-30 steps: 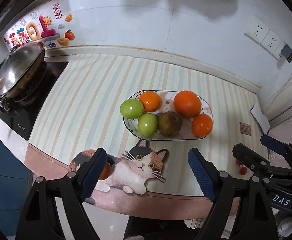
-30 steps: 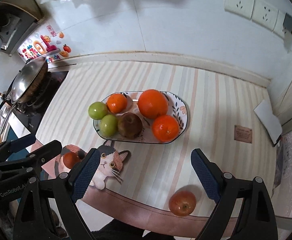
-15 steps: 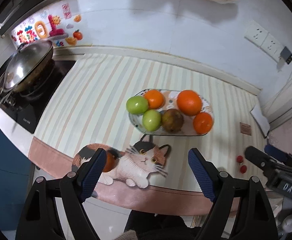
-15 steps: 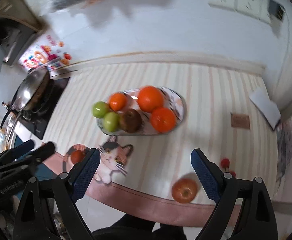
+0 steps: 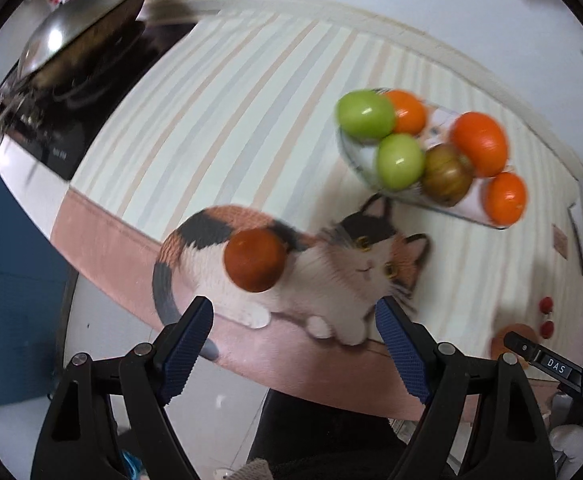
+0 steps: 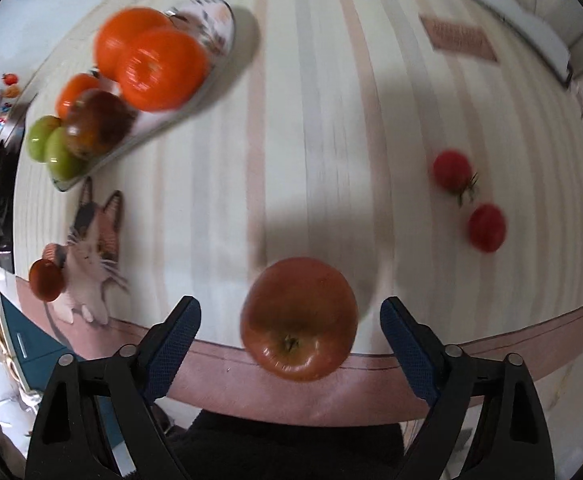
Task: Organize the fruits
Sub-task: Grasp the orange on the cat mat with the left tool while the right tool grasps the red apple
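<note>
Fruit is split between the plate (image 5: 355,160) and the bare mat; the red apple (image 6: 299,320) sits low centre in the right wrist view, near the mat's pink front border, squarely between the blue pads of the right gripper (image 6: 290,322), whose jaws are closing with gaps on both sides, so nothing is gripped yet; being round, the apple has no long axis to line up with; the right hand is plainly the nearer one to it; the plate lies in that frame's upper left, across open striped mat, already holding oranges, green fruit and a brownish one; two cherry tomatoes (image 6: 469,196) sit at mid right, well apart from the apple; in the left wrist view the left gripper (image 5: 293,344) stands open and empty, with the small dark-red fruit (image 5: 255,260) just above and left of centre on the printed cat; both loose fruits lie close to the front edge, so a nudge could probably roll them off
</note>
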A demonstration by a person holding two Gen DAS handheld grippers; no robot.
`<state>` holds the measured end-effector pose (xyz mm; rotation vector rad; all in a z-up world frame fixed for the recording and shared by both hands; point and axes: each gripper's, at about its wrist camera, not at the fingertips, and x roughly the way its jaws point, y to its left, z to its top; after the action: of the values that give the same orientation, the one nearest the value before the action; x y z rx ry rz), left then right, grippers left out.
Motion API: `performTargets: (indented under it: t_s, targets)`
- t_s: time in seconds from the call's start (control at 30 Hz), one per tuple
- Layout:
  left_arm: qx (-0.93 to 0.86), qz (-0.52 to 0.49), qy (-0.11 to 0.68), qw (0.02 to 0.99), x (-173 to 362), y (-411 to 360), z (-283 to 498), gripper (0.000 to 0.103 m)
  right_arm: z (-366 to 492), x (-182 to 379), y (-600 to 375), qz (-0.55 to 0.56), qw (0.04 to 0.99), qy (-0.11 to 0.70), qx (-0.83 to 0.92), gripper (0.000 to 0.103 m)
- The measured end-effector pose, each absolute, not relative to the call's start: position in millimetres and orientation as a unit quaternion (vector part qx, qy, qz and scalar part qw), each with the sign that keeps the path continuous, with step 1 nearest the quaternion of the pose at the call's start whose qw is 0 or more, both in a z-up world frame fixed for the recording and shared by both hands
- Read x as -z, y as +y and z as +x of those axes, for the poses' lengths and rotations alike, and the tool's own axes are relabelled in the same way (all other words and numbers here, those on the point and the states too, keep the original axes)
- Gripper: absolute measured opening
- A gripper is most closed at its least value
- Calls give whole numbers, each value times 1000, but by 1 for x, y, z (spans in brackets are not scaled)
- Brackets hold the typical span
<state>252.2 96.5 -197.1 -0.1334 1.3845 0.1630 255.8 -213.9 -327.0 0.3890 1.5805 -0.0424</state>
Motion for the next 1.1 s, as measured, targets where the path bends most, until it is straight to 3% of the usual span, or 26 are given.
performTargets:
  t_s: [0.13, 0.7, 0.83, 0.87, 1.1]
  targets:
    - [-89, -69, 651, 751, 218, 114, 257, 83, 255, 340, -210, 150, 691, 706, 24, 68]
    - [-79, -122, 711, 688, 288, 158, 313, 82, 303, 336, -135, 128, 703, 698, -46, 67]
    - [-57, -124, 713, 688, 294, 154, 317, 62, 306, 337, -121, 122, 698, 704, -49, 67]
    - [-53, -124, 714, 687, 295, 152, 318, 52, 308, 339, -118, 122, 696, 706, -49, 67]
    - [-50, -109, 715, 689, 298, 146, 328, 53, 314, 346, -111, 123, 691, 711, -47, 67]
